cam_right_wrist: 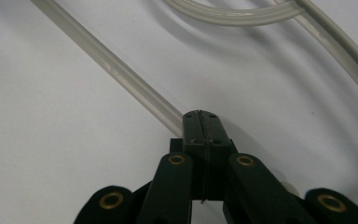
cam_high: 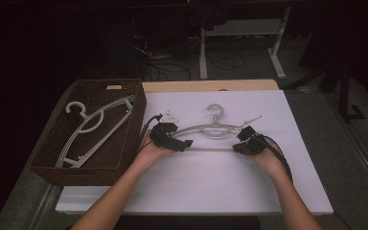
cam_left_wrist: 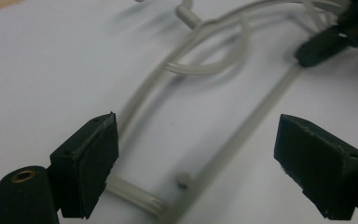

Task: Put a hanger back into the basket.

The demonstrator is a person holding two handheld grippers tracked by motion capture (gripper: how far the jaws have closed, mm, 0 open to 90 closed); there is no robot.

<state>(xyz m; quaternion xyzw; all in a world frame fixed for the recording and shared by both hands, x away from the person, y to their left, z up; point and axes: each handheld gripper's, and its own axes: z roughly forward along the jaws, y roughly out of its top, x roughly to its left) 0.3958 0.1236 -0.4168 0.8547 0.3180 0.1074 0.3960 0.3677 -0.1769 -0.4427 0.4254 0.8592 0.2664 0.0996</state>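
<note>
R gripper [cam_right_wrist: 200,116] is clenched tight, pads meeting on the hanger's [cam_high: 214,130] bottom bar, tho the pinch point itself is hidden behind the tips. L gripper [cam_left_wrist: 196,158] is released — pads wide apart, straddling the hanger's near end w/o touching; that view is blurred. The hanger lies flat on the white table [cam_high: 211,182] between both hands, forearms angled in from below. At left a wicker basket [cam_high: 52,158] holds more hangers [cam_high: 96,129] — well apart.

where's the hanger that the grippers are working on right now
In the high view, the hanger lies flat on the white table, right of the wicker basket, between the left gripper and right gripper.
</note>
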